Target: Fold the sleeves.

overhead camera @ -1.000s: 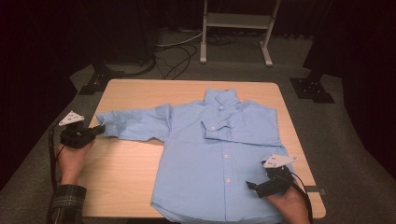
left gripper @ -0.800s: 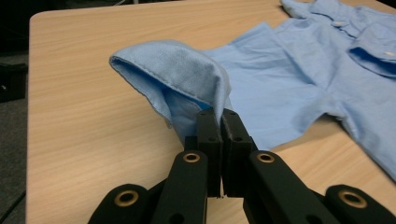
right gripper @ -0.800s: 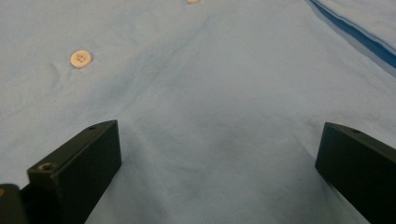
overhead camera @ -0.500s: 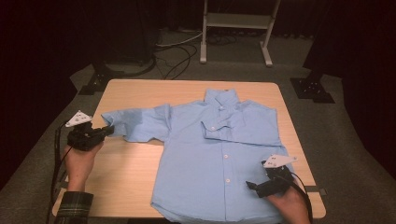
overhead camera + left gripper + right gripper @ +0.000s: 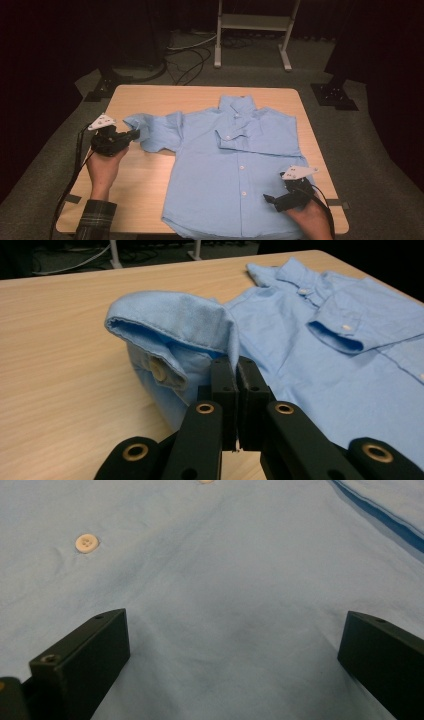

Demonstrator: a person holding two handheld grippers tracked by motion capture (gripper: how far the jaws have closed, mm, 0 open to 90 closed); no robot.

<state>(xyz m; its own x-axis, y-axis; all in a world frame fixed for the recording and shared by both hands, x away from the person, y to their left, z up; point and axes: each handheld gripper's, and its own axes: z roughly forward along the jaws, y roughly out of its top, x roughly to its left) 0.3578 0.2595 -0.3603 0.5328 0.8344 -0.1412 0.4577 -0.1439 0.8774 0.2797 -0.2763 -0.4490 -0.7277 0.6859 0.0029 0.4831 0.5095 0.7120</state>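
Observation:
A light blue button shirt [image 5: 240, 170] lies front up on the wooden table [image 5: 145, 180]. One sleeve is folded across its chest [image 5: 250, 140]. The other sleeve [image 5: 155, 131] stretches left, its cuff [image 5: 170, 335] lifted and curled over. My left gripper [image 5: 134, 135] is shut on that cuff's cloth; in the left gripper view the black jaws [image 5: 235, 371] pinch the fabric beside a cuff button [image 5: 158, 369]. My right gripper [image 5: 270, 198] rests over the shirt's lower right front, jaws wide open, with flat cloth [image 5: 235, 610] and a button [image 5: 87, 543] between and beyond them.
The table's left half is bare wood. Beyond the far edge stand a white metal frame [image 5: 252, 30], black stand feet [image 5: 334, 95] and cables [image 5: 190, 55] on grey carpet. Hands and a plaid sleeve [image 5: 95, 220] come in from the near edge.
My left gripper has carried the sleeve cuff to the right toward the shirt body and lifted it, so the sleeve now bunches and curls. The right gripper has stayed where it was.

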